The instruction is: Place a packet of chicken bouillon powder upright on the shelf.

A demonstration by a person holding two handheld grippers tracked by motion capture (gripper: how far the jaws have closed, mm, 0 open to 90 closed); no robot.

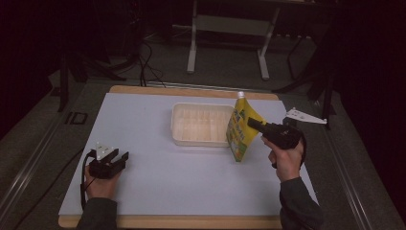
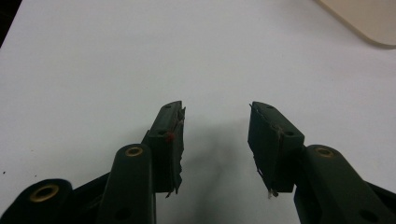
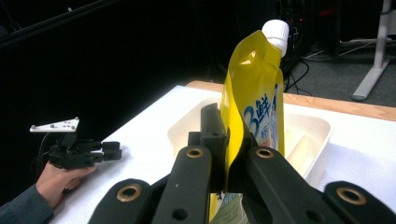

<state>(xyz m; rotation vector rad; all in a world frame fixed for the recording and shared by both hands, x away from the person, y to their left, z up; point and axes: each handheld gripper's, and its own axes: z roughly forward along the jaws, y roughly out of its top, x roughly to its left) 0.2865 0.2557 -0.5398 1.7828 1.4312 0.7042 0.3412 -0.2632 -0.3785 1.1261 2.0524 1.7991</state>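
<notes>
A yellow refill pouch with a white screw cap stands upright, its base touching the table just right of a clear plastic tray. My right gripper is shut on the pouch's edge; in the right gripper view the black jaws pinch the pouch at mid height, with the tray behind it. My left gripper rests at the table's near left, open, nothing between its jaws. The left gripper view has that gripper over bare white table, jaws spread apart.
The white table top has a wooden border at front and back. A corner of the tray sits at the top right of the left gripper view. Beyond the table are a dark floor, cables and a desk frame.
</notes>
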